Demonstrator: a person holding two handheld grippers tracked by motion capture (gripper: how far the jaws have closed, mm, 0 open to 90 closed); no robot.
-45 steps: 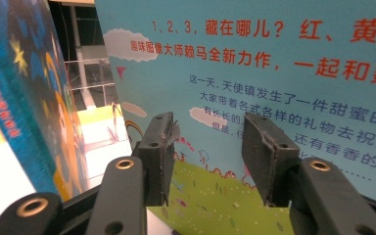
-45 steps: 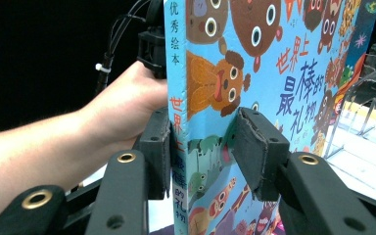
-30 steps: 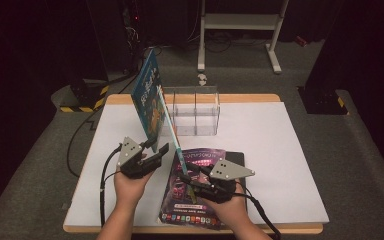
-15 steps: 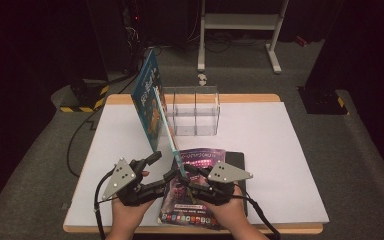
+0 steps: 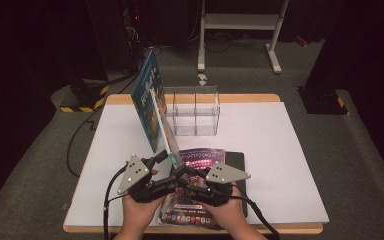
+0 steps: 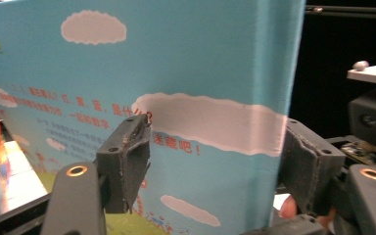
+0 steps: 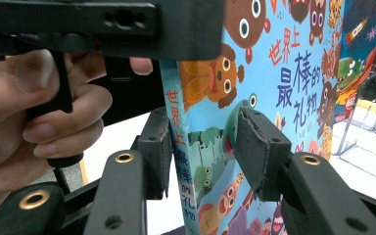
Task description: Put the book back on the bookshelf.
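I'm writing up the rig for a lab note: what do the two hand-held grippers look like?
Both are black. The left gripper and the right gripper each carry a grey three-cornered plate with small dark dots on top and trail a black cable toward the table's near edge. In the gripper views the jaws are black bars with brass-coloured rivets and dark grey, worn pads. The person's forearms are bare, with no sleeves in view.

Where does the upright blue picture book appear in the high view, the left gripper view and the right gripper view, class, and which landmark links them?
High view: the blue picture book stands on edge left of centre, above both hands.
Left gripper view: its sky-blue back cover spans the frame behind the open jaws.
Right gripper view: its spine and front cover rise at centre, between the jaws.
Shared landmark: the clear acrylic holder, at the right edge.
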